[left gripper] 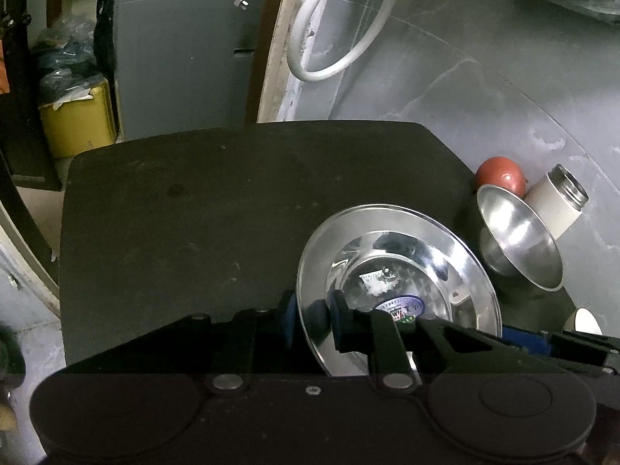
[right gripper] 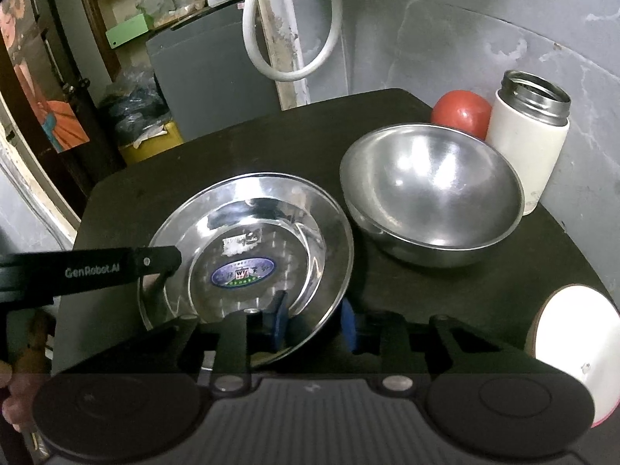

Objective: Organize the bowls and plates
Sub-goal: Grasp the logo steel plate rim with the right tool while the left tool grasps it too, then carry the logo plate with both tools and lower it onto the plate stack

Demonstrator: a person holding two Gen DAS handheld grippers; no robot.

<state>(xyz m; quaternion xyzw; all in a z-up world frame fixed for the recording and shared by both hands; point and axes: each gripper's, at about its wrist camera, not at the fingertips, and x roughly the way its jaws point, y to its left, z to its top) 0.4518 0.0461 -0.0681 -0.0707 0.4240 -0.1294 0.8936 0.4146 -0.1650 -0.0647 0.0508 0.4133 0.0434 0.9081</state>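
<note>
A shiny steel plate with a blue sticker in its centre sits over the black table. My left gripper is shut on the plate's near-left rim, with one blue pad inside and one outside. In the right wrist view the same plate lies ahead, and my right gripper is shut on its near-right rim. The left gripper's black finger reaches over the plate's left edge. An empty steel bowl stands to the right of the plate, apart from it, also seen as the bowl.
Behind the bowl sit a red round fruit and an open white flask. A white round object lies at the table's near-right edge. A white hose loop hangs on the grey wall. A grey cabinet and a yellow bin stand beyond the table.
</note>
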